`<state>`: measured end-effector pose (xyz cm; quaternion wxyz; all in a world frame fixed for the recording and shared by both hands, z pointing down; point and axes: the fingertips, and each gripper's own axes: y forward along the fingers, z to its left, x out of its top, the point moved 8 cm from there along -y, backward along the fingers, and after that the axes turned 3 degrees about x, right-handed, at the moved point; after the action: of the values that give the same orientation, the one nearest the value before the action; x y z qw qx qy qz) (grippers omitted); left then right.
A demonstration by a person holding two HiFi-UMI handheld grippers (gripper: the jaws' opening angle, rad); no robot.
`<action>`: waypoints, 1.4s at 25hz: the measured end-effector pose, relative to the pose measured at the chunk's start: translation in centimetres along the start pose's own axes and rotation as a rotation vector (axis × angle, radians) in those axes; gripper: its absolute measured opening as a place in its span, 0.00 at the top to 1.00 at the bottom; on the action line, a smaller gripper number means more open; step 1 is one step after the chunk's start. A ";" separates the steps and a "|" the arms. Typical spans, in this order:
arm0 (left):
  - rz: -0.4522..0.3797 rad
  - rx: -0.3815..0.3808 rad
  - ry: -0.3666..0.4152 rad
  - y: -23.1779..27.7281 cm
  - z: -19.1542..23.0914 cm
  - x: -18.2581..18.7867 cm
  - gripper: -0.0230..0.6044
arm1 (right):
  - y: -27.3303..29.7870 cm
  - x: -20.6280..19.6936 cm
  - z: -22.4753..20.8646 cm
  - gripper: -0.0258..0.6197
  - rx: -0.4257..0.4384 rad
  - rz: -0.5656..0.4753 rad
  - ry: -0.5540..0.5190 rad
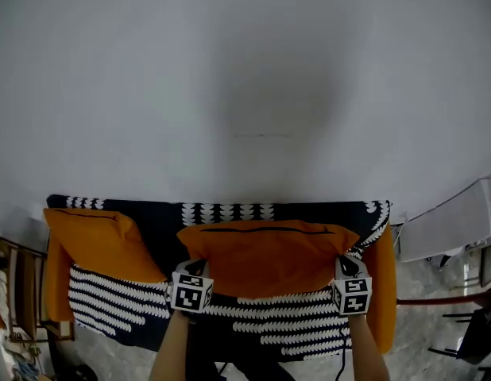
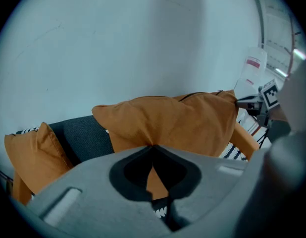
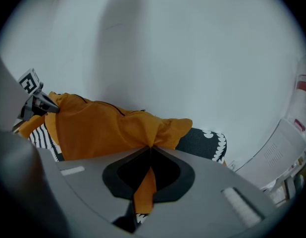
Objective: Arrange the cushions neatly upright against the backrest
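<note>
An orange cushion with a dark zip along its top is held in front of the sofa backrest, which has a dark cover with a white pattern. My left gripper is shut on the cushion's left edge. My right gripper is shut on its right edge, fabric pinched between the jaws in both gripper views. A second orange cushion leans at the sofa's left end. Another orange cushion stands at the right end, partly hidden by the held one.
A pale wall fills the view behind the sofa. A white appliance stands to the right of the sofa. Wooden furniture sits at the left, and dark chair legs at the lower right.
</note>
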<state>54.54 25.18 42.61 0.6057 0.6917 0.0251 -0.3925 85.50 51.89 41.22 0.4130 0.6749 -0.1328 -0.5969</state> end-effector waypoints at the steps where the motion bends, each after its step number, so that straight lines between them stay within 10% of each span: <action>1: 0.008 0.000 0.006 0.5 0.1 -0.1 0.96 | 0.6 -0.3 0.0 0.93 0.002 0.012 -0.006; 17: 0.027 0.030 -0.028 4.6 1.9 -0.3 0.94 | 3.9 -0.6 -0.1 0.91 -0.011 0.005 0.019; 24: 0.019 0.075 -0.007 3.9 1.9 -0.2 0.81 | 2.7 -0.2 -0.1 0.72 -0.077 -0.004 0.041; 30: -0.090 0.121 -0.050 -0.4 2.2 1.8 0.75 | -0.7 2.8 0.6 0.66 -0.091 -0.150 0.101; 35: -0.249 0.143 -0.082 -5.9 1.4 4.5 0.75 | -4.9 6.6 2.2 0.82 -0.089 -0.293 0.117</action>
<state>53.89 23.53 35.27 0.5022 0.7079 0.0579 -0.4932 83.62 49.61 33.23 0.3581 0.7017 0.0182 -0.6157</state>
